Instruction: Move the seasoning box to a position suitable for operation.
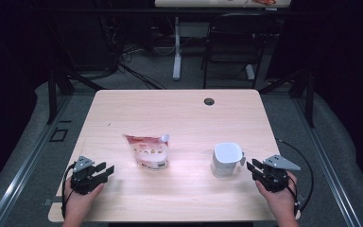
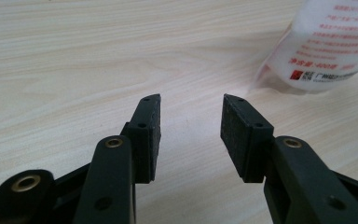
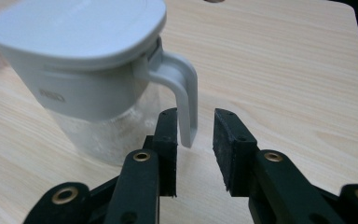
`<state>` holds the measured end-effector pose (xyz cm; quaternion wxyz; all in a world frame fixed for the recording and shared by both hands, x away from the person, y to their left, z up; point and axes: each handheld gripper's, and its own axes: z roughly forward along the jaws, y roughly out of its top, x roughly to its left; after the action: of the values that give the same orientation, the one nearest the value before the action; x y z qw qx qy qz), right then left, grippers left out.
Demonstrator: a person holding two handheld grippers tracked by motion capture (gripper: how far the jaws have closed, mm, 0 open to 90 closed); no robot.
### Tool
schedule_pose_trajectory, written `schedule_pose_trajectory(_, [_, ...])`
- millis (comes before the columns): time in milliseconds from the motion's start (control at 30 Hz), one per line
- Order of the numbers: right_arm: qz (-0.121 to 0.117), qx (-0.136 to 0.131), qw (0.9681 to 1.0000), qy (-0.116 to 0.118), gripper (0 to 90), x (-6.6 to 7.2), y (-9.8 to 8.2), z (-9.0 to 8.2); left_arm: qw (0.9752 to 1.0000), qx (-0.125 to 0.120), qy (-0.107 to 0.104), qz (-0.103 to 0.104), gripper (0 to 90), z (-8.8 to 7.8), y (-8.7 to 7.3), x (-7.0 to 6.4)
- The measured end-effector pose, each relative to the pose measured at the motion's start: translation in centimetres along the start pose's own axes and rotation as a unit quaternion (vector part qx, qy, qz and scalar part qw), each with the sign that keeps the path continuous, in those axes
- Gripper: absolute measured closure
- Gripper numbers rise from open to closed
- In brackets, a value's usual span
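Currently, status by item:
left claw (image 1: 108,171): on the worktop (image 1: 179,113) near its front left corner, held in the person's left hand (image 1: 78,201); jaws apart, nothing between them, bare wood in the gap.
pouch (image 1: 147,151): red-and-white, spouted, lies flat left of centre; well apart from the left claw, seen up and to the right of the jaws in the left gripper view.
right claw (image 1: 251,169): front right of the worktop, in the right hand (image 1: 279,194); jaws apart, gripping nothing.
jug (image 1: 226,159): white lid and upper body, clear lower part, stands upright right of centre.
jug handle (image 3: 184,98): faces the right claw; its lower end sits just ahead of the gap, beside one pad; contact can't be told.
pouch to jug: well apart.
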<state>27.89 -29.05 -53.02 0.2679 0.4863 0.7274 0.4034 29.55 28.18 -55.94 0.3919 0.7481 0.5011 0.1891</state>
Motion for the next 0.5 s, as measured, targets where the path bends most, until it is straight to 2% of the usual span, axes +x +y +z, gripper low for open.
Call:
schedule_pose_trajectory(67, [0.002, -0.010, 0.9999, 0.002, 71.6, 0.0, 0.3, -0.1, 1.0000, 0.004, -0.004, -0.001, 58.3, -0.1, 0.0, -0.1])
schedule_pose_trajectory(167, [0.003, -0.007, 1.0000, -0.001, 71.1, -0.1, 0.5, -0.3, 0.9986, 0.011, -0.044, -0.029, 60.3, -0.3, 0.2, -0.1])
schedule_pose_trajectory(200, [0.005, -0.007, 1.0000, 0.000, 69.6, -0.1, 0.6, -0.3, 0.9981, 0.013, -0.050, -0.035, 60.3, -0.3, 0.2, -0.2])
schedule_pose_trajectory(333, [0.009, 0.003, 0.9998, 0.018, 67.9, 0.0, 0.8, -0.4, 0.9990, 0.019, -0.037, -0.017, 59.8, -0.1, 0.3, -0.5])
schedule_pose_trajectory(500, [-0.002, 0.018, 0.9998, 0.004, 66.0, 0.4, 1.5, -0.7, 0.9997, 0.016, -0.019, 0.002, 59.8, -0.1, 0.3, -0.7])
